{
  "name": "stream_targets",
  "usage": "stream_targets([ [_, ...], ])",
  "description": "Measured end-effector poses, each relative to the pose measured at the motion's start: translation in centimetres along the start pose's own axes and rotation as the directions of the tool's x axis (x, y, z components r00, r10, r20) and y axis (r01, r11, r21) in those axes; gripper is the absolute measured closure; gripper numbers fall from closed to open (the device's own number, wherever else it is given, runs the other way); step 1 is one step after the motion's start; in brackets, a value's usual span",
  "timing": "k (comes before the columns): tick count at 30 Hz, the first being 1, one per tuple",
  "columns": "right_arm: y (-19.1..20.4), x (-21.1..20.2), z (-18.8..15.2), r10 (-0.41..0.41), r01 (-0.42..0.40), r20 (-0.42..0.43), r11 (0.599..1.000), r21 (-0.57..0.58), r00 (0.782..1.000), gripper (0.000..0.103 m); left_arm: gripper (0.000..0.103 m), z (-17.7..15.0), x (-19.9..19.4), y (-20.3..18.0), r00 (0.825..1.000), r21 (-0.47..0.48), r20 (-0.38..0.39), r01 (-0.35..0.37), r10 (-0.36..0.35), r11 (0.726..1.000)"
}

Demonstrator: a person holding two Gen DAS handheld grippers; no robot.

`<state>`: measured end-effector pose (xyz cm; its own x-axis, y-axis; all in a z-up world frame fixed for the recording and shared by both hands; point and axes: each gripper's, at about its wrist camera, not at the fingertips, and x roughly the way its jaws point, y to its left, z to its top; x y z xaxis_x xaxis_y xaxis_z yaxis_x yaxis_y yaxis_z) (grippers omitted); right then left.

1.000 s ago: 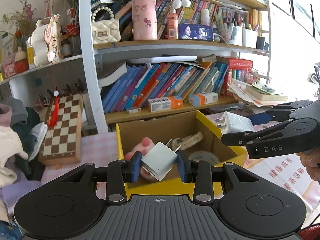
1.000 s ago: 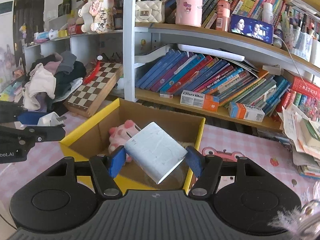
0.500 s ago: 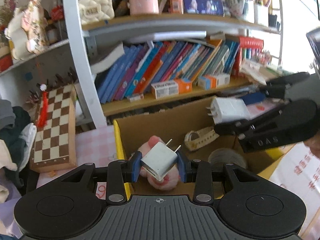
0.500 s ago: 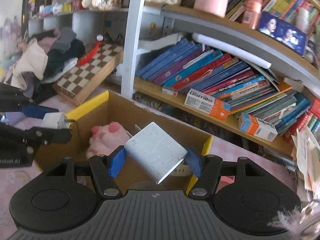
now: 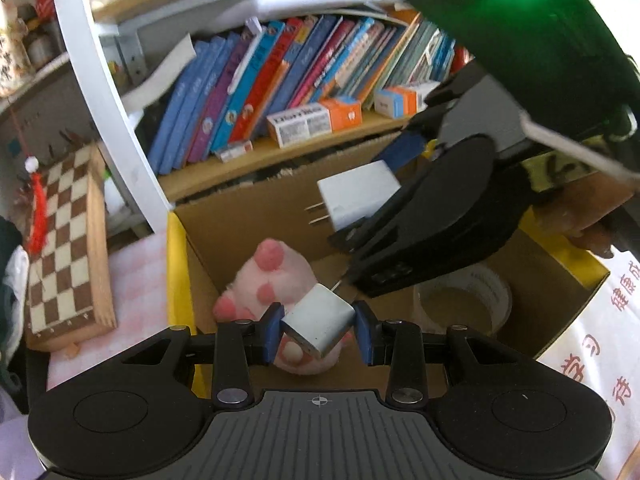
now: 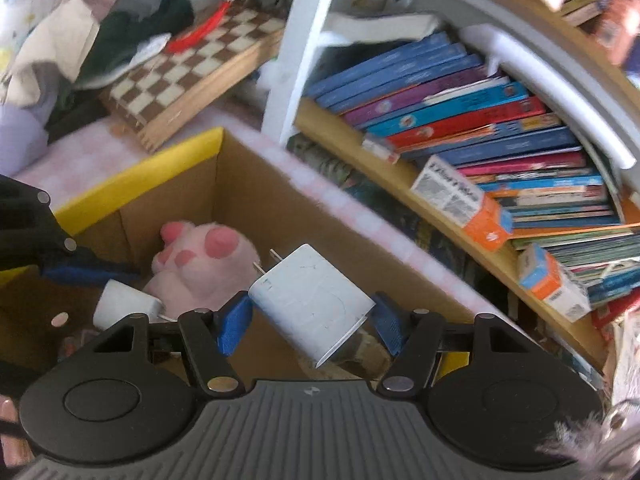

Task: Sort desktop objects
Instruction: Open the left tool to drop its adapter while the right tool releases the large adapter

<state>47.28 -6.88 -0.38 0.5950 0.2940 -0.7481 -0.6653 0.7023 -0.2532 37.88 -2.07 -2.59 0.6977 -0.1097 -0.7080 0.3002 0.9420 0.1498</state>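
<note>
Left wrist view: left gripper (image 5: 319, 327) clamped on a small white plug adapter (image 5: 319, 325), blue pads pressing its two flanks. Adapter held over the open cardboard box (image 5: 256, 216), directly above a pink plush paw (image 5: 276, 280) lying on the box floor. Prongs directed forward and up-right, away from the camera; long axis along the same line, body rotated corner-up between the pads. Right gripper (image 5: 360, 200) entering from the right, closed on a larger white charger (image 5: 358, 194), prongs facing left, long axis roughly level. Tape roll (image 5: 464, 304) resting on the box floor at right.

Right wrist view: right gripper (image 6: 312, 318) gripping the larger white charger (image 6: 310, 304) across its sides, suspended over the box interior near the far wall. Prongs angled up-left toward the plush paw (image 6: 200, 260); long axis running diagonally from lower right to upper left. Small adapter (image 6: 124, 304) visible at left in the other tool.

Judgement: deposit step in hand, both items positioned above the box. Next move calls for lowering slightly and parting each pair of pads, with care that neither tool fouls the other or the box wall.
</note>
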Motion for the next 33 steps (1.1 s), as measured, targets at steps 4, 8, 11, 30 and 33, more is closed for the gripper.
stream_targets([
  [4,0.7,1.8,0.1,0.035,-0.037,-0.068,0.999,-0.022,0.997,0.039,0.067,-0.2,0.8,0.0,0.999,-0.014,-0.039,0.015,-0.016,1.000],
  [8,0.9,3.2,0.0,0.071,-0.073,-0.120,0.997,-0.018,0.990,0.039,0.067,-0.3,1.7,0.0,0.997,-0.032,-0.077,0.029,-0.031,0.999],
  [11,0.7,4.1,-0.3,0.091,-0.091,-0.150,0.996,0.011,0.984,0.039,0.067,-0.5,2.0,0.3,0.995,-0.055,-0.090,0.034,-0.039,0.998],
  [30,-1.0,2.8,-0.6,0.166,-0.149,-0.117,0.978,0.142,0.979,0.021,0.039,-0.4,1.3,0.3,0.997,-0.078,-0.048,0.064,-0.068,0.995],
  [33,-1.4,0.8,-0.7,0.156,-0.145,-0.062,0.977,0.154,0.986,0.020,0.029,-0.3,0.1,0.0,0.999,-0.068,-0.008,0.052,-0.053,0.996],
])
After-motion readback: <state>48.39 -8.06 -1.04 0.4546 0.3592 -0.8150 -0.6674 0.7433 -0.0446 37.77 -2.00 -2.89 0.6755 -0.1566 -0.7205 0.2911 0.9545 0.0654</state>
